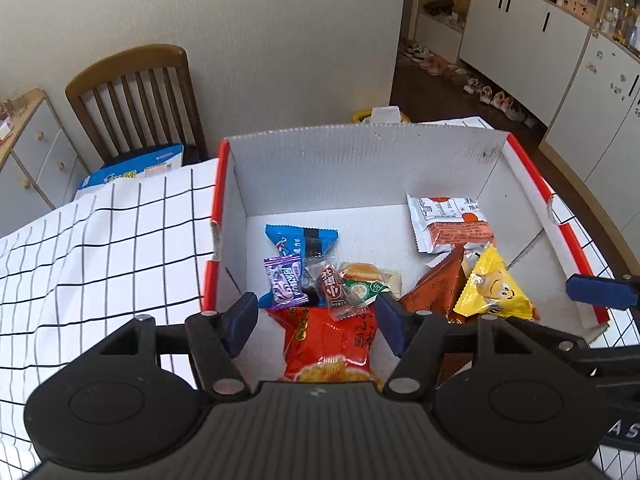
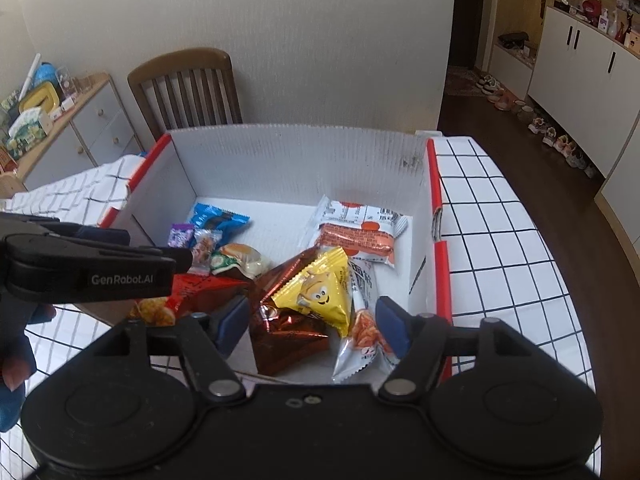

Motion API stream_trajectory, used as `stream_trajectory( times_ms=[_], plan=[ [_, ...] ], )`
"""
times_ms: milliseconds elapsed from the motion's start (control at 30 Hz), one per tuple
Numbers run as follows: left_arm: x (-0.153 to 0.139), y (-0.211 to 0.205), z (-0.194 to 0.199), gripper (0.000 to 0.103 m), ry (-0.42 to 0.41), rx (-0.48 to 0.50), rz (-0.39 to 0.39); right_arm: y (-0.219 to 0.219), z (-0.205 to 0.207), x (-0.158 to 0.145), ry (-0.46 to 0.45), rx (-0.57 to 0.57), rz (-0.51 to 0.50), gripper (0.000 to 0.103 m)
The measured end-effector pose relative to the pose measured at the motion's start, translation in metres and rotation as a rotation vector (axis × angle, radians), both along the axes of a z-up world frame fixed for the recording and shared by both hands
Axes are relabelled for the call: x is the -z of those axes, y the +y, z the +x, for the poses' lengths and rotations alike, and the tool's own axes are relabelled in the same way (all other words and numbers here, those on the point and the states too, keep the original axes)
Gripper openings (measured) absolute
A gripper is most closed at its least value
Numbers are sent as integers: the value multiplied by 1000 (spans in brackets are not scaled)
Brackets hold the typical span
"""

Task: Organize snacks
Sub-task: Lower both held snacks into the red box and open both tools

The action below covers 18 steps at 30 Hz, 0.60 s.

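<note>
Hovering over the near end of the box [image 1: 360, 168], both hand-held grippers stand released, nothing pressed between their pads. In the left wrist view the left hand-held gripper [image 1: 316, 322] straddles the red pack [image 1: 328, 344], which lies directly below it at lower centre, long axis running away from the camera; its fingers flank the pack without touching it, as far as can be judged. In the right wrist view the right hand-held gripper [image 2: 312, 326] is spread above the brown pouch [image 2: 288, 336] and the yellow pyramid pack [image 2: 320, 292] resting on it, with a silver sachet [image 2: 360, 340] just beside the right finger. The left one is nearer the red pack, the right nearer the pouches. Farther in lie small candies [image 1: 288, 280], a blue pack [image 1: 300, 240] and, toward the upper right, an orange-and-white pack [image 1: 452, 224]. Every visible snack is already inside the box on the checked desk [image 1: 100, 240].
</note>
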State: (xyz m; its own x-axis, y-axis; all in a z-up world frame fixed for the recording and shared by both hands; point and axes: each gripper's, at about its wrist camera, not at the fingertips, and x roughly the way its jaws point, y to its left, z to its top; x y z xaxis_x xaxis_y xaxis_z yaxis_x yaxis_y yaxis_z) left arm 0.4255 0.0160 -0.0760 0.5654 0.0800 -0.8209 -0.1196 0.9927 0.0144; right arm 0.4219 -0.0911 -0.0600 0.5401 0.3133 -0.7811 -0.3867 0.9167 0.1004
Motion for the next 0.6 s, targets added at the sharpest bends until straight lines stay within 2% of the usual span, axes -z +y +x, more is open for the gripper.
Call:
stream_trajectory(
  times_ms=[233,500,600],
  plan=[
    [-23,4,-24,64,-50,-3,-9,-6,-17,-22,-63,13,49,81],
    [-50,6,-57,65,-123,3,-16,-11,-40,-44,-102,12,98,88],
    [-58,7,-69,74,-145,0,-26,-14,-50,-51,-114,8,114,91]
  ],
)
